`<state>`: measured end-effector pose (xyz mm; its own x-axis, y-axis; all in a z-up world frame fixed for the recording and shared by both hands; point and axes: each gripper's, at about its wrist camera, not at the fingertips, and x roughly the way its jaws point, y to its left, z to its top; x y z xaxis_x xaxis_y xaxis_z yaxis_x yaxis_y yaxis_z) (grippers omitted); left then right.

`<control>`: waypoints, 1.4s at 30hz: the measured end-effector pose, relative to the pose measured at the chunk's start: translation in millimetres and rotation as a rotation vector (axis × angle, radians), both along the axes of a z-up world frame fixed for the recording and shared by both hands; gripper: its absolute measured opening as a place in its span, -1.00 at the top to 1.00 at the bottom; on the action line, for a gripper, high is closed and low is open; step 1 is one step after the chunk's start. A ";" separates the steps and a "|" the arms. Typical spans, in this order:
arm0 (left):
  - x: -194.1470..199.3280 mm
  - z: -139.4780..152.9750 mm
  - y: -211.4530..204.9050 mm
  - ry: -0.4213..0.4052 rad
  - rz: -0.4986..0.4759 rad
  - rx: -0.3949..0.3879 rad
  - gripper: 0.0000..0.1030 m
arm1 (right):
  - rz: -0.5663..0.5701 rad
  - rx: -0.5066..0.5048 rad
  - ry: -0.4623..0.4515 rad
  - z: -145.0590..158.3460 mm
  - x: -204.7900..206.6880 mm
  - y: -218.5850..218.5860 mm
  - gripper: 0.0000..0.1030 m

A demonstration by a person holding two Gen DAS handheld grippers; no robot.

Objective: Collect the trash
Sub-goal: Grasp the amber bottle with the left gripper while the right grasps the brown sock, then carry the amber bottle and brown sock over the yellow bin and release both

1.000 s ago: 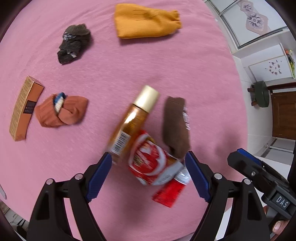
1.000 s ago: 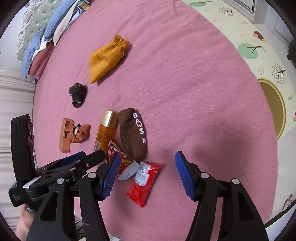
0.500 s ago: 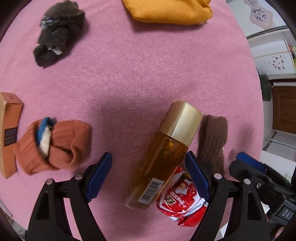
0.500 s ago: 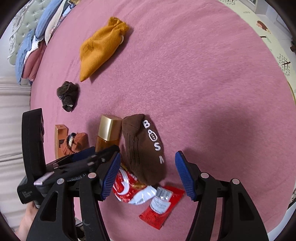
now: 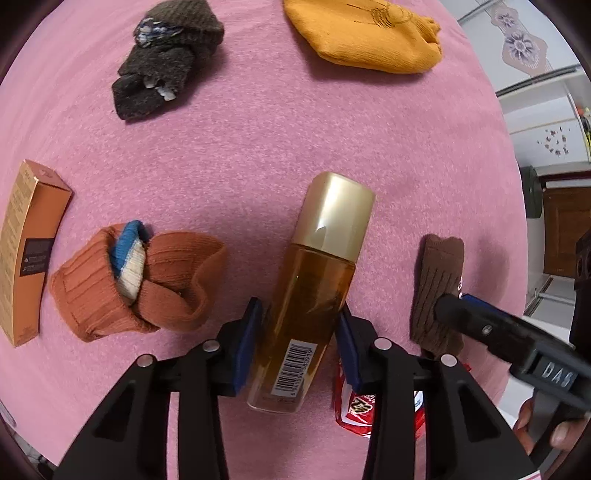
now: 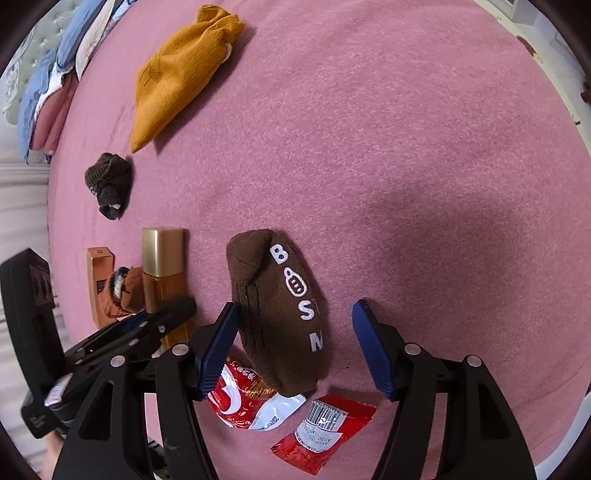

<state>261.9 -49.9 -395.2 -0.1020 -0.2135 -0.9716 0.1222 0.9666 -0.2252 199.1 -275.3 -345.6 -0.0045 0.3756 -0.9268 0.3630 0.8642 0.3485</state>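
Observation:
An amber bottle (image 5: 317,280) with a gold cap lies on the pink cover (image 5: 240,155). My left gripper (image 5: 300,325) points down at it, jaws closing, both blue pads against the bottle's lower sides. A brown sock (image 6: 280,306) with white letters lies between the fingers of my right gripper (image 6: 293,347), whose jaws are opening slightly; the right pad stands clear of it. A crumpled red snack wrapper (image 6: 243,398) pokes out from under the sock, and a red sachet (image 6: 325,428) lies beside it. The bottle (image 6: 162,266) is also in the right wrist view.
A rust-coloured rolled sock (image 5: 140,284) and an orange box (image 5: 26,254) lie left of the bottle. A dark rolled sock (image 5: 162,59) and a mustard sock (image 5: 369,33) lie farther off. Folded bedding (image 6: 48,99) is at the cover's far left edge.
Both grippers have come down closer to the cover. The left jaws have narrowed from wide open onto the bottle. The right gripper now straddles the brown sock.

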 end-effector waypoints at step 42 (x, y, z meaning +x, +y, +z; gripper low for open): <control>-126.6 115.5 -157.5 0.055 -0.015 -0.278 0.39 | -0.185 -0.009 -0.226 122.4 -136.4 -142.8 0.77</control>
